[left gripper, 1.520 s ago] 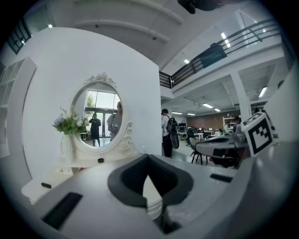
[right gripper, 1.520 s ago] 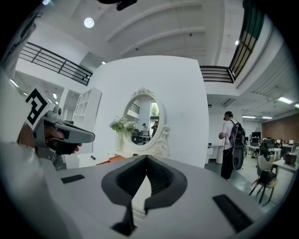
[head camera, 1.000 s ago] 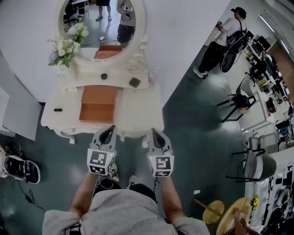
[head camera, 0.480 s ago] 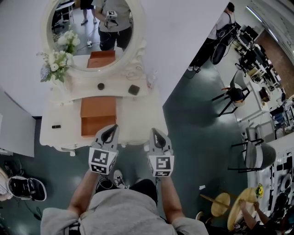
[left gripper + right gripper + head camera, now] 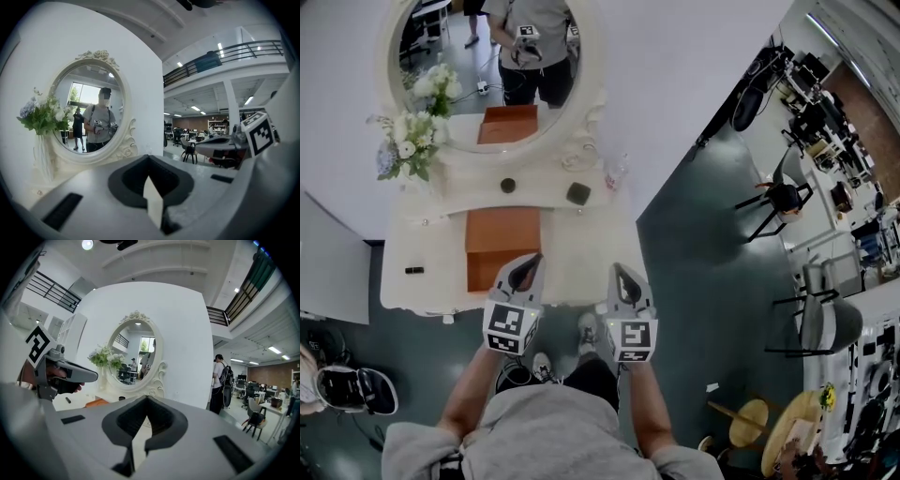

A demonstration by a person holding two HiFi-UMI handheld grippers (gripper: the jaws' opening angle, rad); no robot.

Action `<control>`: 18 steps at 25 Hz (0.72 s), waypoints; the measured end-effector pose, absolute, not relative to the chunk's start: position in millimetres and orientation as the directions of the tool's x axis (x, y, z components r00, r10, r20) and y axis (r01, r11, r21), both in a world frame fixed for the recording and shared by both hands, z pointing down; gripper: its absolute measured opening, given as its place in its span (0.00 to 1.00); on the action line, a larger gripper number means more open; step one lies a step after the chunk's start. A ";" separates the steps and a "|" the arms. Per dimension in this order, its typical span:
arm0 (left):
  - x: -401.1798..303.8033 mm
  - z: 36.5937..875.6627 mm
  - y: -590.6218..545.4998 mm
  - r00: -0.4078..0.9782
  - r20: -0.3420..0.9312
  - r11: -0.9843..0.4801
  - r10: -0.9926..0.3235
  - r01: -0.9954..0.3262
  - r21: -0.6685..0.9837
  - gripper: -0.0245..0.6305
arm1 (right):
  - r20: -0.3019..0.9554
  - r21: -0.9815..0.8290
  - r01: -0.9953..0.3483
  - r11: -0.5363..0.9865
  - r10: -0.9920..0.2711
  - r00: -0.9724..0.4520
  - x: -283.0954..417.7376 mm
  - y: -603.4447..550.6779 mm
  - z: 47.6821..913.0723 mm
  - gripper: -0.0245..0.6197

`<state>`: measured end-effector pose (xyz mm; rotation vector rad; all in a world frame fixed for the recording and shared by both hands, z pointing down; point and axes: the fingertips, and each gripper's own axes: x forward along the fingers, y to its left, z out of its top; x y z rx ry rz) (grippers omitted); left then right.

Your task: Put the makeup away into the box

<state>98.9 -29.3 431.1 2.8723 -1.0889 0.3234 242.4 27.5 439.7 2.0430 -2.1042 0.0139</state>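
At the vanity's (image 5: 581,253) near edge: left gripper (image 5: 527,264) and right gripper (image 5: 622,275) empty, jaws together. Box (image 5: 502,230) open, 12 o'clock of left. Compact (image 5: 577,194) 11 o'clock of right, likely the nearer arm. Pot (image 5: 508,185) beyond box. Stick (image 5: 414,270) at left's 9, axis 3–9.

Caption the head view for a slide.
Left gripper and right gripper, both shut, empty, facing the orange box on the table.

One left tool (image 5: 528,265), one right tool (image 5: 622,277), one orange box (image 5: 502,230), one mirror (image 5: 492,70), one flower bunch (image 5: 406,142), three dark makeup pieces (image 5: 577,194), one desk (image 5: 581,251)
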 end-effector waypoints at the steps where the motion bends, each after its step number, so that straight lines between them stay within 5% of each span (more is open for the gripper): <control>1: 100.9 432.6 -35.3 0.725 0.216 -0.746 -0.654 -0.666 -0.023 0.04 | 0.158 0.137 -0.990 0.046 -0.987 -0.024 245.4 20.3 441.0 0.06; 18: 163.5 472.1 -153.7 0.551 0.299 -0.572 -0.779 -0.820 0.020 0.04 | 0.265 0.115 -0.945 0.305 -0.927 -0.267 305.6 -139.0 487.1 0.06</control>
